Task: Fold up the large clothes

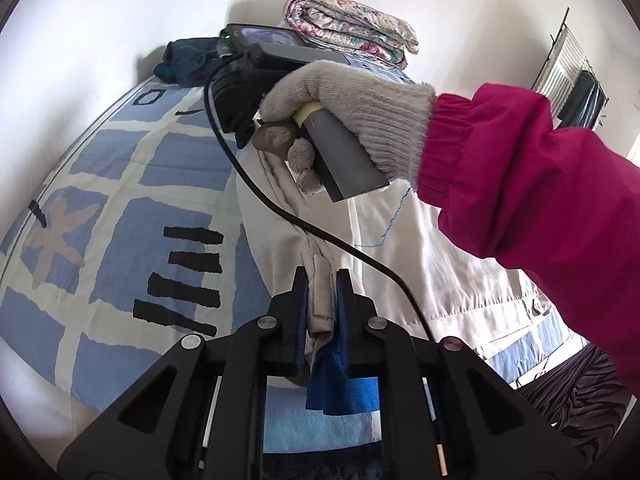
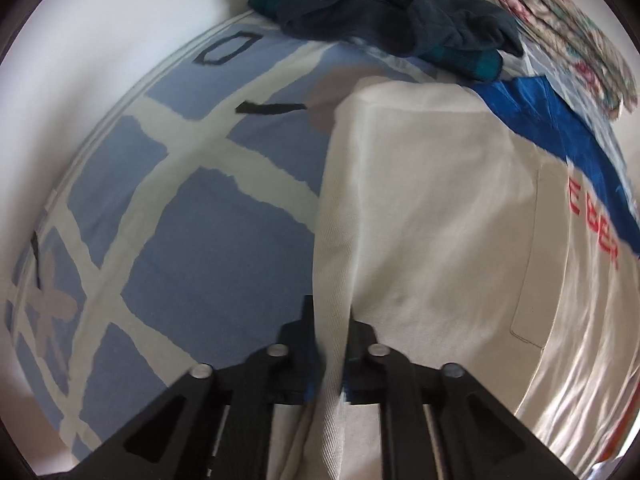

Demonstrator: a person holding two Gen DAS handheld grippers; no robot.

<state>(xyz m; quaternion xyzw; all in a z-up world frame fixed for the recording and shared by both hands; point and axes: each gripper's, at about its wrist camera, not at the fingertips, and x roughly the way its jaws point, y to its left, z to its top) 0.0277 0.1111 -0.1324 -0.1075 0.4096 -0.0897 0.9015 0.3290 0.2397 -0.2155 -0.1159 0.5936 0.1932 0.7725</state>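
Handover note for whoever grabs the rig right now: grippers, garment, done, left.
Left gripper: shut on the cream garment, pinching a ribbed hem with blue lining.
Right gripper: shut on the same garment's left edge; gloved hand holds it.
Garment lies on the blue patterned bedspread, red lettering and blue panel facing up. Dark clothes pile and floral quilt sit beyond.
Done: both edges gripped.
Left: carry the fold over, flatten, finish folding.
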